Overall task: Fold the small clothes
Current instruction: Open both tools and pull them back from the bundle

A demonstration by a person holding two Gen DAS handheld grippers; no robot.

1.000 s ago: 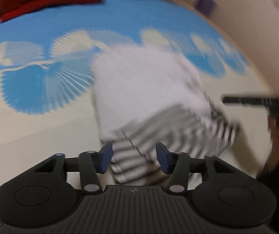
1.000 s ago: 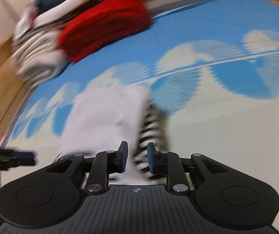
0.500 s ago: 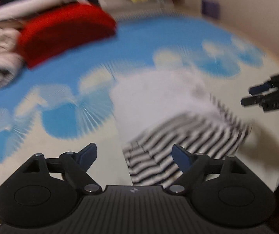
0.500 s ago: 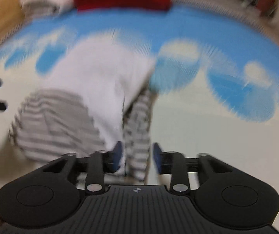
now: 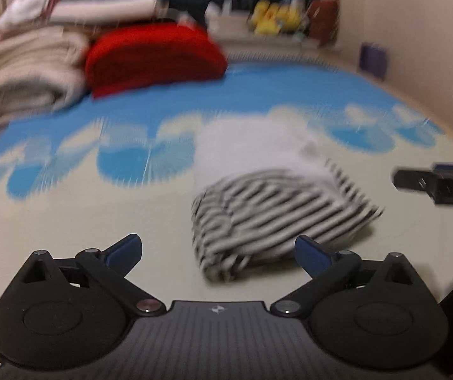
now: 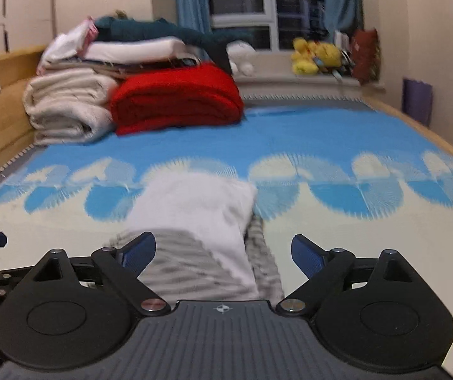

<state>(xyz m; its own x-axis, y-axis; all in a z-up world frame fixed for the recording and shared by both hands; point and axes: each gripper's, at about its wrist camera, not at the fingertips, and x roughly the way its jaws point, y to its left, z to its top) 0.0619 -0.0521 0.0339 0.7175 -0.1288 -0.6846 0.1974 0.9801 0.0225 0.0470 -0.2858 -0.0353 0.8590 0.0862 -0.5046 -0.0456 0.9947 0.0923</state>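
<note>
A small white garment with black-and-white striped parts (image 5: pixel 277 209) lies folded on the blue-and-cream mat (image 5: pixel 68 215); it shows again in the right wrist view (image 6: pixel 201 221), striped part nearest. My left gripper (image 5: pixel 218 251) hovers just short of it, jaws opening wide with nothing pressed between the pads. My right gripper (image 6: pixel 223 251) is above the garment's near end, jaws also opening, and no cloth is pinched. The right gripper's fingers (image 5: pixel 441 183) reach in from the right edge of the left wrist view.
A folded red blanket (image 6: pixel 179 98) and a stack of cream and white bedding (image 6: pixel 68 107) sit at the mat's far left. Yellow plush toys (image 6: pixel 315 55) line the window sill. A wooden bed frame (image 6: pixel 1 107) runs along the left, a wall on the right.
Both grippers let go of the striped edge, opened wide and drew back and up. The garment now lies folded on the mat, farther from both cameras.
</note>
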